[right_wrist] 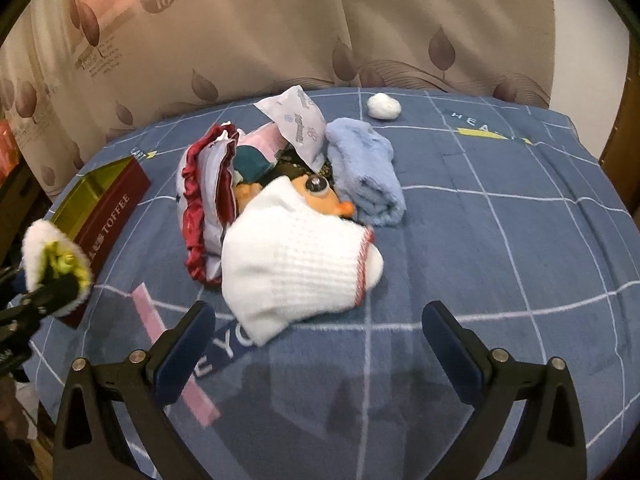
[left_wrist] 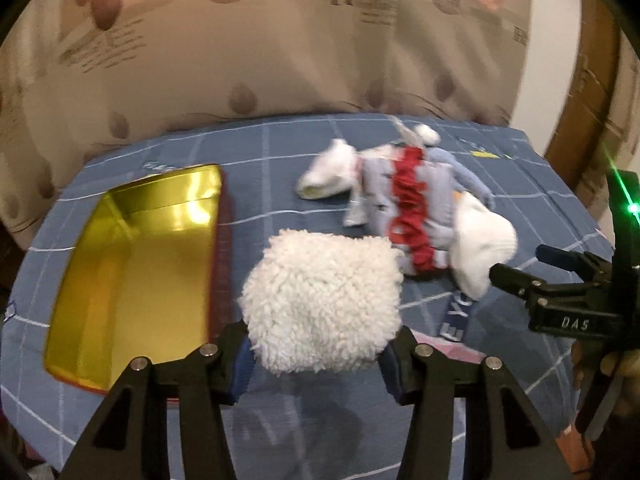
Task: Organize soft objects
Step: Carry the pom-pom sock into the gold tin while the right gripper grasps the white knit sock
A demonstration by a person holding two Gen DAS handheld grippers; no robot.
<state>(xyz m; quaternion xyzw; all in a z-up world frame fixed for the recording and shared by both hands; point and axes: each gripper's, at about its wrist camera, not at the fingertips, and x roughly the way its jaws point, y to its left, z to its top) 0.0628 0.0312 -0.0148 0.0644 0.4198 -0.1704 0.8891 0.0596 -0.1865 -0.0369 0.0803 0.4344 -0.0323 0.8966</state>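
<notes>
Left gripper (left_wrist: 318, 364) is clamped on a fluffy white pad (left_wrist: 320, 300), lower centre of the left wrist view, pads pressing its two sides, pad lifted off the cloth. In the right wrist view the same pad shows at far left (right_wrist: 54, 264), white rim with a yellow-green face, held up beside the tin.

Open tin (left_wrist: 132, 264) sits at left of the left wrist view, gold inside, red outside wall, looks empty; in the right wrist view it is at mid left (right_wrist: 108, 208). Pad is just right of the tin, not over it yet.

Step in hand, as I read it: carrying the pad to the tin. Next move calls for swinging left over the gold opening, lowering, then letting go. Pad is bulky, so it may catch on the rim.

Right gripper (right_wrist: 318, 340) has its jaws wide apart, nothing between them, hovering low over the blue checked bedspread (right_wrist: 500, 240). Just ahead lies a white sock (right_wrist: 296, 264), centre of frame. Behind it a pile: red-frilled cloth (right_wrist: 204, 200), toy with a big eye (right_wrist: 320, 194), folded blue towel (right_wrist: 368, 172), small white ball (right_wrist: 384, 106) at upper right of centre. Sock looks like the right gripper's likely pick.
</notes>
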